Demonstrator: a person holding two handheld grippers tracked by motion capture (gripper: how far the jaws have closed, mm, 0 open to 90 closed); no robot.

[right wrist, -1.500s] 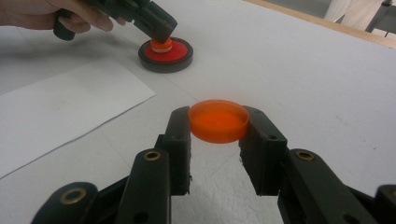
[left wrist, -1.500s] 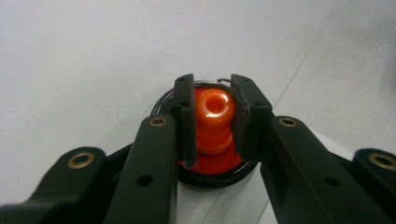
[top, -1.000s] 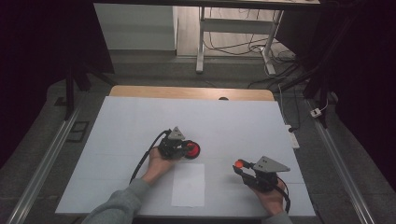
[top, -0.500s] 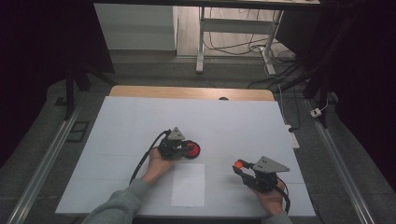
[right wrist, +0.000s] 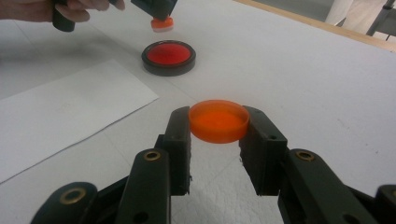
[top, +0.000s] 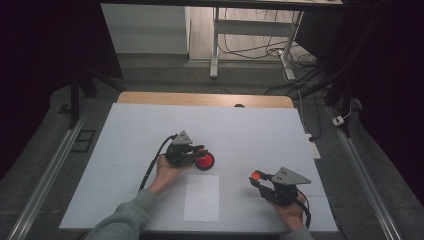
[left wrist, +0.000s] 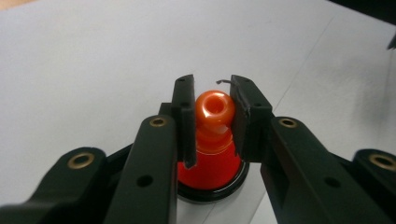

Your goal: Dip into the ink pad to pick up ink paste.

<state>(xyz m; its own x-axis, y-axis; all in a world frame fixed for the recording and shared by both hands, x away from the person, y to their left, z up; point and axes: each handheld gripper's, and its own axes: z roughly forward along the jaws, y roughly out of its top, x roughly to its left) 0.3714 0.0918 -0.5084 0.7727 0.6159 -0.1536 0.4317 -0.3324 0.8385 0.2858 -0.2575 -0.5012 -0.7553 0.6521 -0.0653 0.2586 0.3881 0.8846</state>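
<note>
In the left gripper view, the stamp [left wrist: 214, 108] shows just its round knob and neck between the jaws; its lower body hides most of the ink pad [left wrist: 212, 189] beneath, leaving a black rim. In the high view, the stamp is too small to make out. The paper sheet [right wrist: 60, 116] is cut off at the right gripper view's left edge.
</note>
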